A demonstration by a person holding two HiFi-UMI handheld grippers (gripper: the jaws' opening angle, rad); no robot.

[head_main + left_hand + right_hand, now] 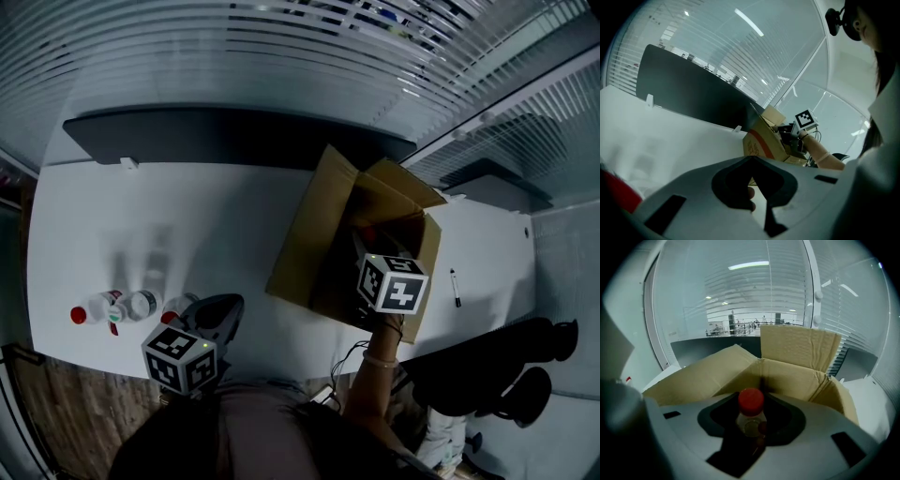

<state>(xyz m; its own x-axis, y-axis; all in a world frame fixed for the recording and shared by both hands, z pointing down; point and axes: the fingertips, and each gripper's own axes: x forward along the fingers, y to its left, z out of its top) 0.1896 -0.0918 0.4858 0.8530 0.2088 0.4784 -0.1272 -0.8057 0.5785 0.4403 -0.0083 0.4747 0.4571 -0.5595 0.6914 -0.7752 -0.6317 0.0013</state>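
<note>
My right gripper (364,246) reaches down into an open cardboard box (309,248) on the white table (187,225). It is shut on a small clear bottle with a red cap (751,416), held upright over the box's inside (797,376). My left gripper (228,307) hovers at the table's near edge, just right of several small bottles (141,305), two with red caps (80,314). Its jaws look closed together with nothing between them (754,187). A blurred red cap (618,197) shows at that view's lower left, and the box (761,143) lies ahead.
A dark panel (234,136) runs along the table's far edge, with a small white clip (128,162) beside it. A black pen (456,286) lies on the table right of the box. Glass walls with blinds surround the table. Dark shoes (534,375) stand on the floor at lower right.
</note>
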